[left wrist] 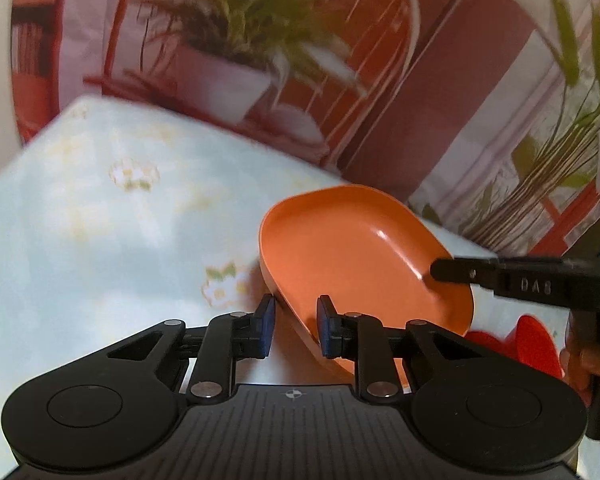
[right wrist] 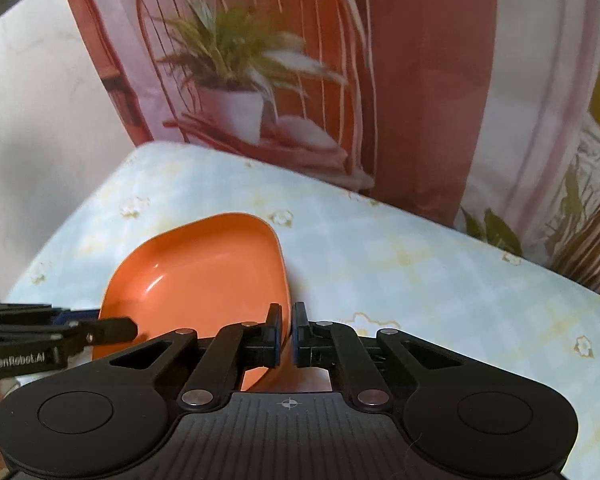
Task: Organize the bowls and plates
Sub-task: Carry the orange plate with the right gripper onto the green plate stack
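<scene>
The orange bowl sits tilted over the tablecloth, its open side turned up and toward my cameras, and I have a gripper on each side of its rim. In my left wrist view the near wall of the bowl drops between the two blue pads of my left gripper; the jaws stand a little apart with the rim in the gap, the right pad lying against the inside of the bowl, the left pad just outside it. I cannot tell whether both pads press on the wall. In the right wrist view the same bowl lies to the left of centre, and its right edge runs down into the narrow slot of my right gripper. Those jaws are nearly together, clamped on the thin rim. Each gripper also shows in the other's camera: the right gripper reaches in from the right edge with its tip over the bowl's far rim, and the left gripper comes in from the left edge with its finger laid on the bowl's near-left rim.

The tablecloth is pale blue with small white flowers. A red shape lies on it just beyond the bowl near my right hand's side; it is too cut off to name. Behind the table hangs a printed backdrop with a potted plant and red bars.
</scene>
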`<state>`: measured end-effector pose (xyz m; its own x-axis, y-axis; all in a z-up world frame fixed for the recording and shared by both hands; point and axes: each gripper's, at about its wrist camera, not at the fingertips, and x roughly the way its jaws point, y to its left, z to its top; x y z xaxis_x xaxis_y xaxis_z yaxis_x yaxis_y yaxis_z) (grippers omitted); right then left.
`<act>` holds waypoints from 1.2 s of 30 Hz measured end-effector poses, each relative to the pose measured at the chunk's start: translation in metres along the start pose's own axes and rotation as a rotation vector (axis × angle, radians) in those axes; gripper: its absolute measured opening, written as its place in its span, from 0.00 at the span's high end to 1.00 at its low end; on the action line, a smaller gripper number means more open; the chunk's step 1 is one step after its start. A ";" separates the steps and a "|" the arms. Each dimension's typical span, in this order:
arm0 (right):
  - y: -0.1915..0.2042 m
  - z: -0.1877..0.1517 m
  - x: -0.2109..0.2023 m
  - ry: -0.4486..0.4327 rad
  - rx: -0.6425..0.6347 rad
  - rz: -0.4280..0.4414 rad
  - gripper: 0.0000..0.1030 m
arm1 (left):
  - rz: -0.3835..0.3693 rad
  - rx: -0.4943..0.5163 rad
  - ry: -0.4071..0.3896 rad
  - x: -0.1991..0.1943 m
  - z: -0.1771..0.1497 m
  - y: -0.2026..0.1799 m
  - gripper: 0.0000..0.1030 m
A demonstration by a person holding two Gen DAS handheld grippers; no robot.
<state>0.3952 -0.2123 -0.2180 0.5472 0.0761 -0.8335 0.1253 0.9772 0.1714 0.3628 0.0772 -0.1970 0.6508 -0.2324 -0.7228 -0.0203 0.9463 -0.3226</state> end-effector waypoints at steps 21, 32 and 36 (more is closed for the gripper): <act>0.003 -0.083 -0.162 -0.199 0.087 0.007 0.90 | -0.139 0.187 -0.026 -0.066 -0.009 -0.082 0.77; -0.021 -0.186 -0.232 -0.260 0.211 -0.047 0.89 | -0.245 0.312 0.058 -0.073 -0.064 -0.140 0.77; -0.028 -0.215 -0.245 -0.272 0.260 -0.067 0.89 | -0.262 0.339 0.079 -0.070 -0.076 -0.154 0.77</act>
<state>0.0796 -0.2158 -0.1314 0.7258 -0.0756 -0.6838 0.3549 0.8926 0.2780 0.2627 -0.0689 -0.1427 0.5403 -0.4785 -0.6922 0.3964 0.8703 -0.2922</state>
